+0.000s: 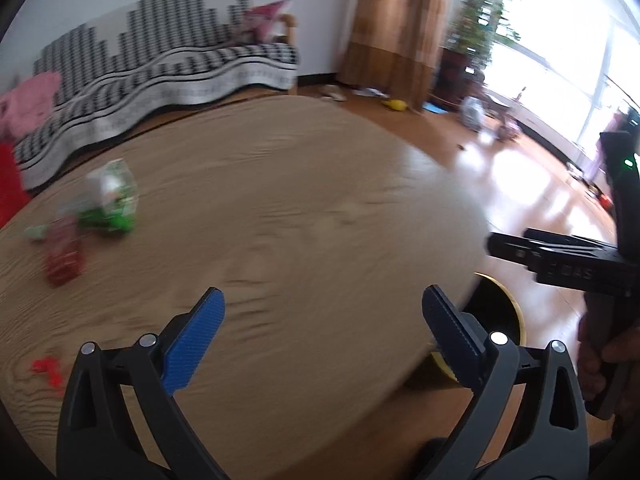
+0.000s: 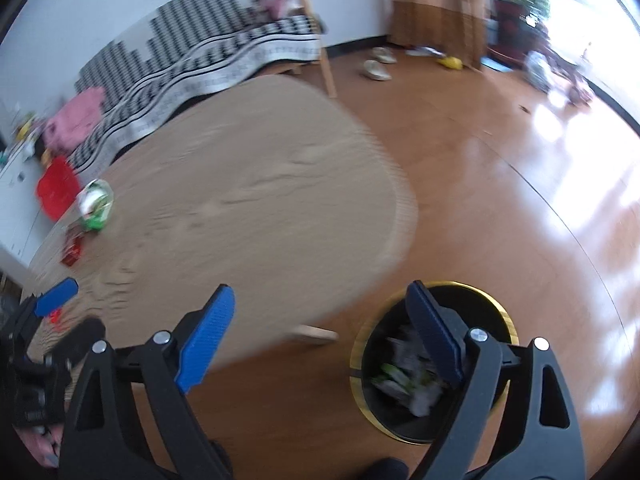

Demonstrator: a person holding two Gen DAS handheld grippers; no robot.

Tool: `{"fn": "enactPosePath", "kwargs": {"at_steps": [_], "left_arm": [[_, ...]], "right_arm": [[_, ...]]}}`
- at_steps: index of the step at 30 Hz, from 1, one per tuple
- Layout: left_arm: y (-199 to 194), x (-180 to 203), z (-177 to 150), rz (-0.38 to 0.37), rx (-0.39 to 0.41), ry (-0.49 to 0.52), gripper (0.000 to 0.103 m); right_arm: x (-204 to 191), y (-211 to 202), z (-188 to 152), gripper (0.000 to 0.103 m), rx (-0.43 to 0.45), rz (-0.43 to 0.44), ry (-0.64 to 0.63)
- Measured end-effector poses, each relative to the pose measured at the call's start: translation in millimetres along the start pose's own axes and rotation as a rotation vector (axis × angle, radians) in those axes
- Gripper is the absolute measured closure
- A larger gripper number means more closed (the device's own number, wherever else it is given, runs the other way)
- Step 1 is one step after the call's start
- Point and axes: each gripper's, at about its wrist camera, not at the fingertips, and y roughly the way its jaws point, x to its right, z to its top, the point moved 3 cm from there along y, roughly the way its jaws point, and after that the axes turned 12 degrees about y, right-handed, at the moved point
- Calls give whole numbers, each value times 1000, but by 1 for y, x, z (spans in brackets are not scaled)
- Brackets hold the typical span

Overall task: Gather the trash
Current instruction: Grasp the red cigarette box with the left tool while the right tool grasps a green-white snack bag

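Observation:
My left gripper (image 1: pixel 324 316) hangs open and empty over the near edge of the round wooden table (image 1: pixel 280 200). On the table's left lie a green-and-white wrapper (image 1: pixel 114 200), a red packet (image 1: pixel 64 256) and a small red scrap (image 1: pixel 48 370). My right gripper (image 2: pixel 320 308) is open and empty, its right finger above the black, gold-rimmed bin (image 2: pixel 492 312), which holds crumpled wrappers (image 2: pixel 404 380). The bin (image 1: pixel 500 312) stands on the floor beside the table edge. The same wrapper (image 2: pixel 96 204) and packet (image 2: pixel 72 252) show far left in the right wrist view.
A sofa with a black-and-white cover (image 1: pixel 160 68) stands behind the table, with pink cushions (image 2: pixel 76 120) and a red plastic thing (image 2: pixel 58 188) to the left. Slippers (image 2: pixel 376 70) and small clutter lie on the glossy wooden floor (image 2: pixel 520 200). A curtain (image 1: pixel 400 20) and plant (image 1: pixel 476 20) stand by the window.

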Motion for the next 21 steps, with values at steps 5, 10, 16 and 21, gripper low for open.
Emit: {"fn": "enactPosePath", "kwargs": {"at_steps": [5, 10, 16, 21], "left_arm": [[-8, -111, -29, 176, -60, -143, 7], [10, -199, -44, 282, -131, -272, 7], [46, -233, -38, 265, -157, -313, 7], [63, -243, -36, 278, -187, -306, 7]], "right_arm": [[-89, 24, -7, 18, -28, 62, -99], [-159, 49, -26, 18, -68, 99, -186], [-202, 78, -38, 18, -110, 113, -245], [-228, 97, -39, 18, -114, 117, -301]]}}
